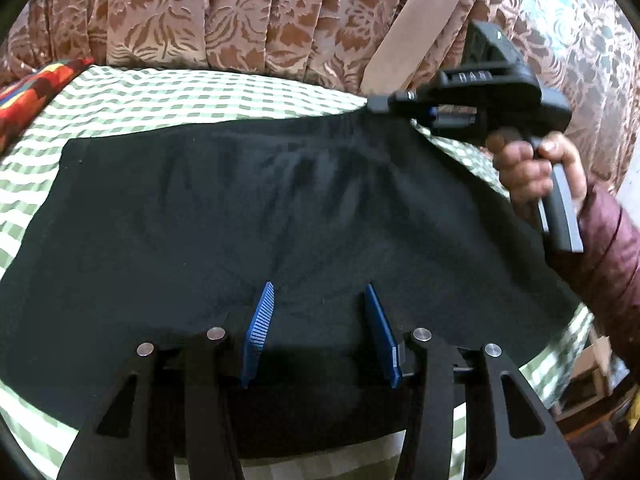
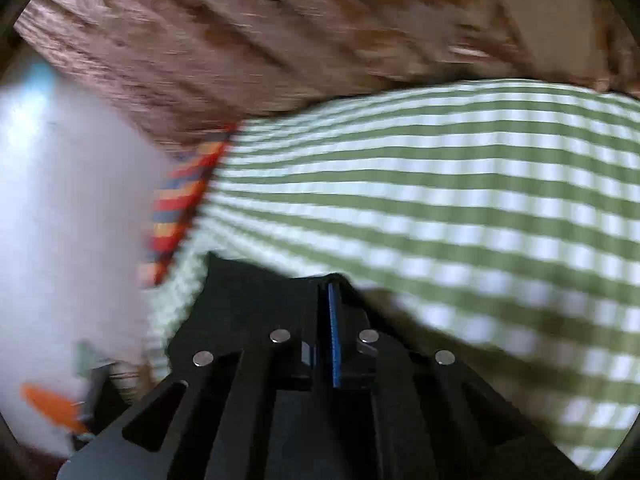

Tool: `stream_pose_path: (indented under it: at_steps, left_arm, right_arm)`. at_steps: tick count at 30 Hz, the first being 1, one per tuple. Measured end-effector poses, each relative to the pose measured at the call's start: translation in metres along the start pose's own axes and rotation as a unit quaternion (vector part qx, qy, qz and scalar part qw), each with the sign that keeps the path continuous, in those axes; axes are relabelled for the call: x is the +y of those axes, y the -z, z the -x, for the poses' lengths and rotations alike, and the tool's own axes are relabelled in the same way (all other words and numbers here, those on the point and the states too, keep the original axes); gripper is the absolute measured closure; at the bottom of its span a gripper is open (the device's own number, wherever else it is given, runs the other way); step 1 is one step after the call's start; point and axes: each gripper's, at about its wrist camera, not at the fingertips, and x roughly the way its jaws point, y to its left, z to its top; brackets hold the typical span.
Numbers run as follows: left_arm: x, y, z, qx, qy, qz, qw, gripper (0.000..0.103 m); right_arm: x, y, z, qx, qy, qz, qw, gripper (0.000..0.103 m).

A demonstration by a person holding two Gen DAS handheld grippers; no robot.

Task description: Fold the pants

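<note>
Black pants (image 1: pixel 260 208) on green checked cloth (image 1: pixel 168 96), right gripper (image 1: pixel 378 103) clamped on waistband corner, left gripper (image 1: pixel 320 316) half open, empty, raised lettering on right gripper unreadable

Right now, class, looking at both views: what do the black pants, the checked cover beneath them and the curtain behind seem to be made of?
Black pants: soft matte knit, perhaps fleece or jersey; no sheen, gentle creases.
Checked cover: thin woven cloth, likely cotton; flat green-and-white check.
Curtain: heavier fabric with a raised floral pattern and slight sheen, possibly velvet-like or jacquard; it hangs in deep folds.
</note>
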Motion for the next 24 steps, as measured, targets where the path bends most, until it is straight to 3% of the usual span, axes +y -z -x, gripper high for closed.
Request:
stream_pose_path:
  at_steps: [2,4,6,7,9,11,14,17,21,22,24]
  left_arm:
    - [0.0,-0.002,-0.003,0.004,-0.005,0.006,1.0,0.056]
    - [0.001,-0.006,-0.006,0.013,-0.008,0.011,0.9998,0.056]
    - [0.004,-0.013,-0.004,0.026,-0.001,0.028,0.9993,0.056]
    - [0.006,-0.016,-0.002,0.028,0.005,0.034,0.999,0.056]
    - [0.013,-0.029,0.007,0.017,0.023,0.058,0.9979,0.056]
    - [0.02,-0.042,0.012,0.003,0.026,0.068,0.9973,0.056]
    - [0.028,-0.065,0.008,-0.007,-0.021,0.065,0.9977,0.056]
    - [0.039,-0.083,-0.002,-0.008,-0.046,0.064,0.9969,0.056]
    - [0.065,-0.089,-0.034,0.026,-0.115,0.079,0.9899,0.056]
    - [0.071,-0.087,-0.041,0.033,-0.122,0.085,0.9883,0.056]
    - [0.079,-0.083,-0.046,0.026,-0.114,0.081,0.9899,0.056]
  right_arm:
    - [-0.014,0.005,-0.023,0.026,0.056,0.006,0.998,0.099]
    - [-0.012,0.007,-0.026,0.017,0.057,0.013,0.998,0.095]
    - [-0.012,0.007,-0.018,0.008,0.038,-0.001,0.999,0.073]
    - [-0.013,0.007,-0.011,0.0,0.03,-0.01,0.999,0.056]
    - [-0.013,0.01,0.011,-0.03,0.018,-0.024,0.999,0.057]
    - [-0.011,0.015,0.03,-0.049,0.006,-0.03,0.998,0.066]
    - [-0.001,0.03,0.054,-0.059,0.001,-0.011,0.998,0.079]
    - [0.017,0.051,0.055,-0.045,0.003,0.024,0.999,0.082]
    - [0.027,0.058,0.021,-0.021,0.085,0.058,0.994,0.084]
    - [0.022,0.058,0.009,-0.014,0.127,0.062,0.99,0.09]
    - [0.013,0.06,0.0,-0.024,0.135,0.058,0.989,0.09]
